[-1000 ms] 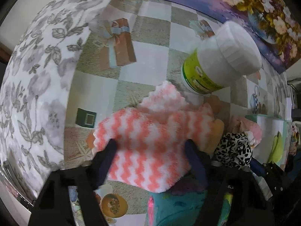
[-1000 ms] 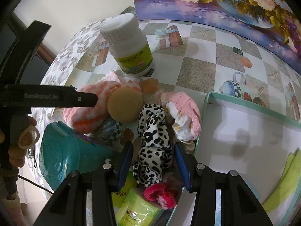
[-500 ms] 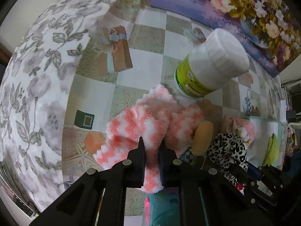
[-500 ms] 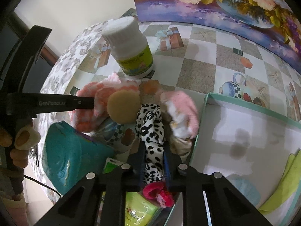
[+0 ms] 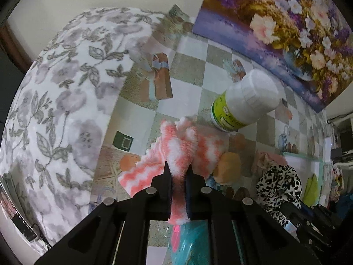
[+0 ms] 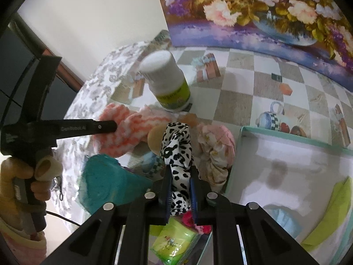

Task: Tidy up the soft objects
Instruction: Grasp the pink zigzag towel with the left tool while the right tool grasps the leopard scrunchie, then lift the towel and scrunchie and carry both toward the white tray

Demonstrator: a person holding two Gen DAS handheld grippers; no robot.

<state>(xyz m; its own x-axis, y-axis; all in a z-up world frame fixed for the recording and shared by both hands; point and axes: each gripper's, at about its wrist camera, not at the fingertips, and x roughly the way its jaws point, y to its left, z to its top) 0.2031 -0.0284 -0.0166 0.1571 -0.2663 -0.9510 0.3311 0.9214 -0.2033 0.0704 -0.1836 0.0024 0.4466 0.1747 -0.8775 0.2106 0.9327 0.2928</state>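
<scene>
My left gripper (image 5: 178, 173) is shut on a pink and white zigzag cloth (image 5: 176, 152) and lifts it off the checked tablecloth; the cloth also shows in the right wrist view (image 6: 123, 130). My right gripper (image 6: 180, 173) is shut on a leopard-print scrunchie (image 6: 177, 145), raised above the pile; the scrunchie also shows in the left wrist view (image 5: 279, 181). A pink fabric item (image 6: 217, 145) lies right of the scrunchie. A tan round sponge (image 6: 155, 138) lies behind it.
A white bottle with a green label (image 6: 167, 84) stands behind the pile. A teal-rimmed white box (image 6: 286, 165) at right holds green and blue cloths. A teal object (image 6: 106, 181), a green packet (image 6: 174, 240) and a magenta scrunchie (image 6: 192, 217) lie near the grippers. A flower painting (image 6: 264, 13) leans at the back.
Both grippers have shut, the left on the zigzag cloth and the right on the leopard scrunchie, and both have lifted their items up off the pile.
</scene>
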